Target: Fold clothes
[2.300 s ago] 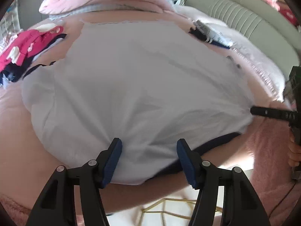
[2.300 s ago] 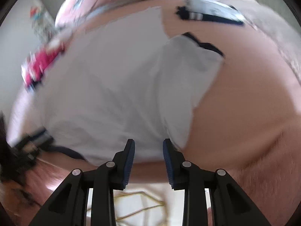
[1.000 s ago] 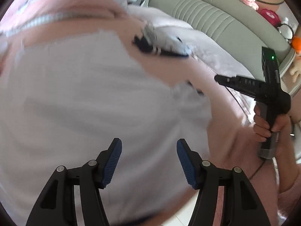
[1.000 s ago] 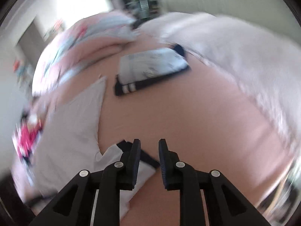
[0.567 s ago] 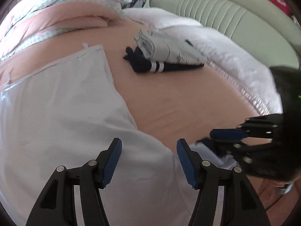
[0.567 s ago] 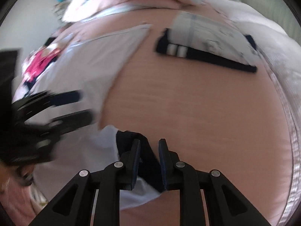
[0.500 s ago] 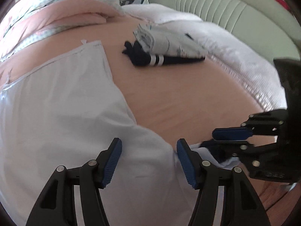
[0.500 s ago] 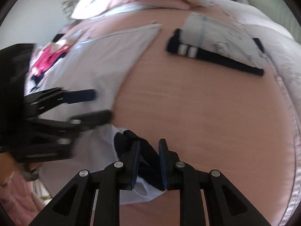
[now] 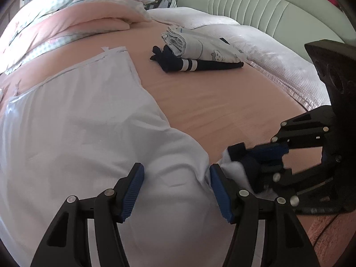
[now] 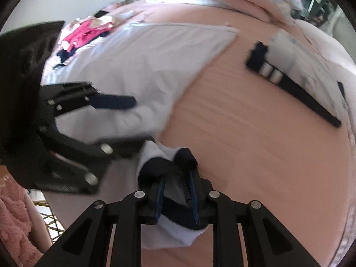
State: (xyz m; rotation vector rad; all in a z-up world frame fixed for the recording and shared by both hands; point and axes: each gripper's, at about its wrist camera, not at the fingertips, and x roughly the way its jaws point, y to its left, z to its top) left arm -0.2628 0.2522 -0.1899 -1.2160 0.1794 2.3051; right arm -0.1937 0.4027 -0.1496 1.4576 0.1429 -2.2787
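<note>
While a white shirt (image 9: 84,120) lies spread flat on a pink sheet (image 9: 213,102), it fills most of the left wrist view. Its fabric is pale, smooth and faintly creased, with a straight hem at the far end and a dark navy trim at one sleeve. The left gripper (image 9: 176,187) is seen with its blue-padded jaws wide apart, poised over the near shoulder of the shirt; white cloth shows between the jaws, but nothing is pinched. Just to the right of these jaws, the right gripper (image 10: 175,192) is clamped on the sleeve (image 10: 169,162), whose navy cuff is bunched between the nearly closed pads and pokes out ahead of them. In the right wrist view, white cloth is draped below and to the left of the jaws, and the rest of the shirt stretches away ahead and to the left. Well ahead of both grippers, a folded pile (image 9: 200,53) is seen on the sheet, a light printed garment on top of a navy one with white stripes. Pillows (image 9: 84,6) lie beyond the shirt's far hem. Pink clothes (image 10: 85,33) lie at the far left of the right view.
</note>
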